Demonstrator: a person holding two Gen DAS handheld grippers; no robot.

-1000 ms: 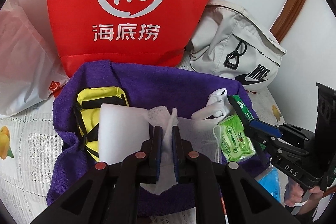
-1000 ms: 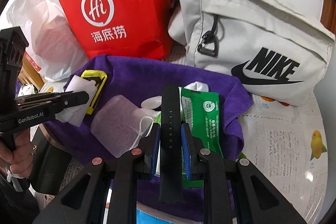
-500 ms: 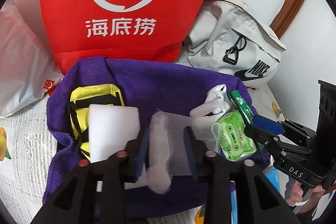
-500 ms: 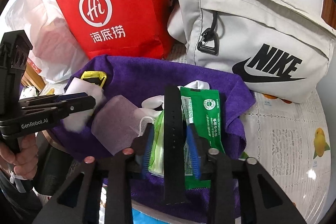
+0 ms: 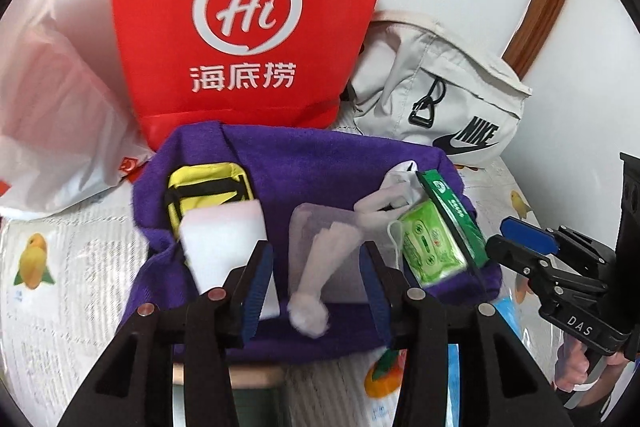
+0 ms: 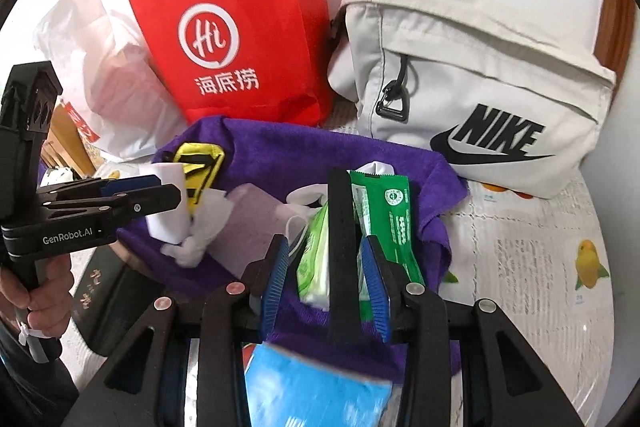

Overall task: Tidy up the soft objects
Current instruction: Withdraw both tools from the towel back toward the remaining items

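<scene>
Both grippers' jaws have just been opening over the purple towel [image 5: 320,163]. The left gripper [image 5: 316,281] is standing spread, a twisted white gauze [image 5: 320,267] lying loose between its pads, touching neither. The right gripper [image 6: 324,283] is also standing spread around a black strap [image 6: 340,227], with a pale-green wipes pack [image 6: 314,263] just left of the strap and a dark-green sachet [image 6: 386,223] to its right.

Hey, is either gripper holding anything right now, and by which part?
Nothing. The left gripper has just opened around the twisted white tissue; the right gripper is open beside the black strap.
</scene>
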